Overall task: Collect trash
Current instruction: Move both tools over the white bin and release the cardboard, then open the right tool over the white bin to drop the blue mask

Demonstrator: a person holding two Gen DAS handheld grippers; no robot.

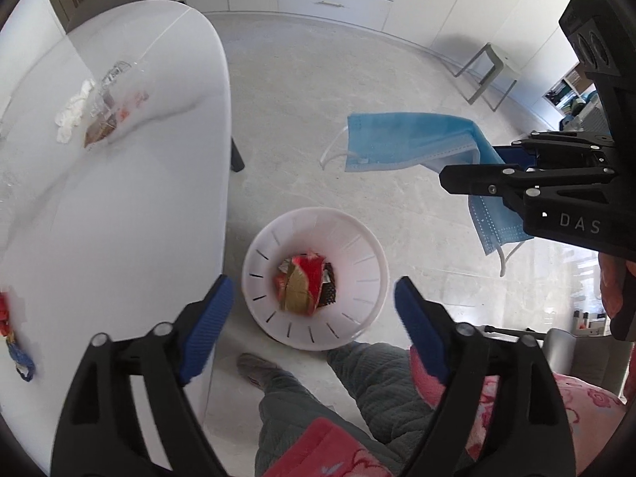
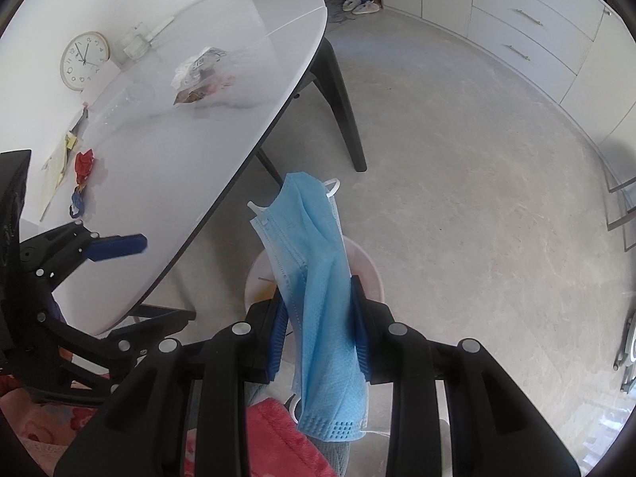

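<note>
One blue face mask (image 2: 318,278) hangs pinched between the closed jaws of the right gripper (image 2: 320,334), its free ends drooping past both fingertips, above and to the side of the single white bin (image 1: 369,274) on the floor. The left gripper (image 1: 314,318) is spread wide and empty, the bin's rim directly ahead between its fingers and one wad of red wrappers (image 1: 304,284) inside. Left of those jaws runs the table's curved edge (image 1: 222,183), with two litter clusters (image 1: 91,107) (image 1: 12,338) on top and open floor beyond.
</note>
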